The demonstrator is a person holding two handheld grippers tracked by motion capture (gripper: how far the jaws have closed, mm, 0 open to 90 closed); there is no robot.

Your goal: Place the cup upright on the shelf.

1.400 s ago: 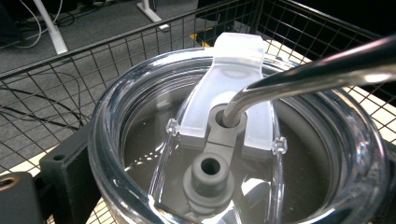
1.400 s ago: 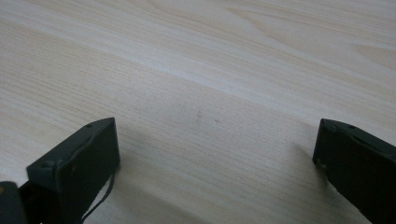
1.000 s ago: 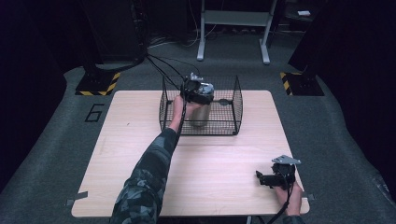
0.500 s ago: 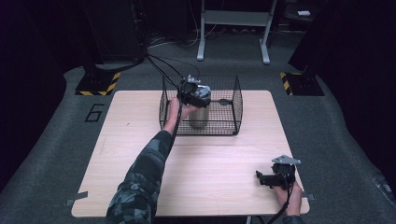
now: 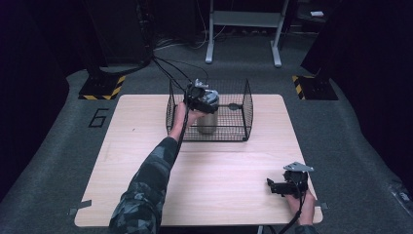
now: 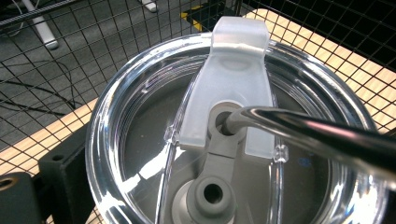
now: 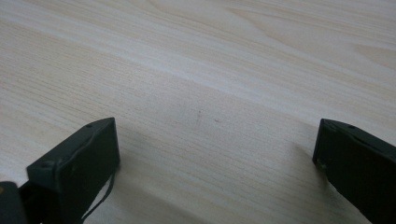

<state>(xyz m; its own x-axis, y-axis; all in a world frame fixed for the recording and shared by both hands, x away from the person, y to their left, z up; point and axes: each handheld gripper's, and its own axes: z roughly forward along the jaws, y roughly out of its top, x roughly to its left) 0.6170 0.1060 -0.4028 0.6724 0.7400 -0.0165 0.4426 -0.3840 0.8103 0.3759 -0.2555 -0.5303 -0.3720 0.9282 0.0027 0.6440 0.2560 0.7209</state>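
Our left tongs (image 5: 200, 100) grip the cup (image 5: 207, 117) inside the basket (image 5: 246, 105); right tongs (image 5: 285, 186) wide open, empty. Bumping the basket's wires could tip it.

The person wears a green-and-grey camouflage sleeve (image 5: 146, 190) on the left arm. Both tongs, left (image 5: 197, 97) and right (image 5: 287, 184), are black with trailing black cables; the right carries a grey three-cornered plate (image 5: 298, 167).

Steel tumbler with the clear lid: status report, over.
Left gripper at steel tumbler with clear plastic lid, upright inside black wire basket; grip unclear. Metal straw through lid. Right gripper open, idle on wooden table.
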